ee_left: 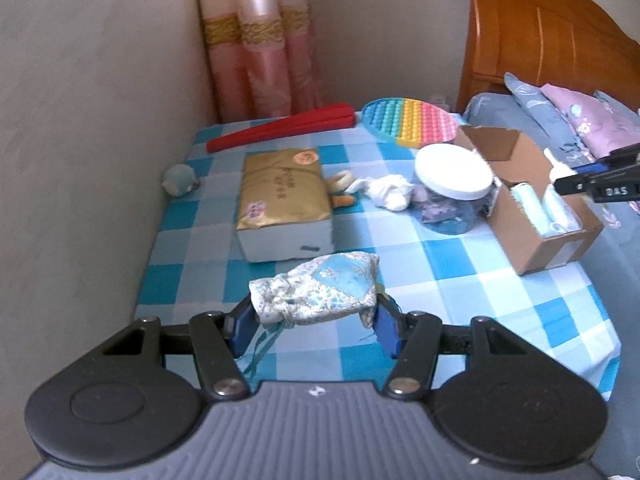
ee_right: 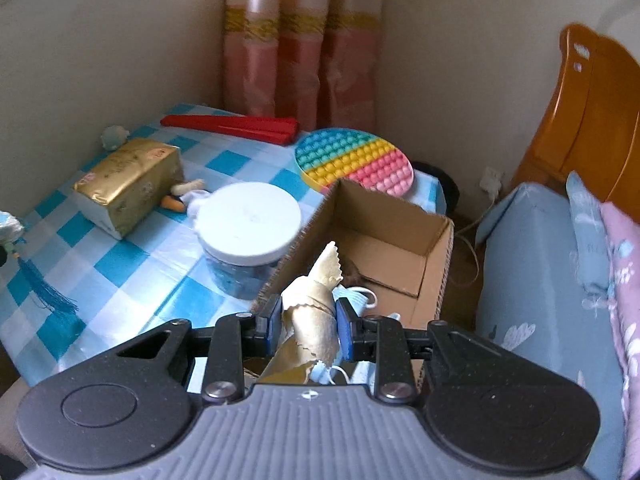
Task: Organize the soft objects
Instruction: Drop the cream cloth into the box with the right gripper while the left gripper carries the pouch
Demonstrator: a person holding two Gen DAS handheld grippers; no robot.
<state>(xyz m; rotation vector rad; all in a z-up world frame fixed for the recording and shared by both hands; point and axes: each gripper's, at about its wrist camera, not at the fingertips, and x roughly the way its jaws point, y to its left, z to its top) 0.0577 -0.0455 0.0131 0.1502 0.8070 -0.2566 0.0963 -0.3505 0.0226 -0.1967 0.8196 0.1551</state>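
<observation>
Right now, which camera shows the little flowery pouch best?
The left wrist view. There the flowery drawstring pouch sits whole and close between the left gripper's blue fingers, above the checked tablecloth. The right wrist view catches only a sliver of it at the left edge, with its blue tassel hanging below.

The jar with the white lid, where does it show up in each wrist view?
Left wrist view: jar right of centre, between a white cloth and the cardboard box.
Right wrist view: centre, jar just left of the box.
Shared landmark: the rainbow bubble mat behind it.
</observation>
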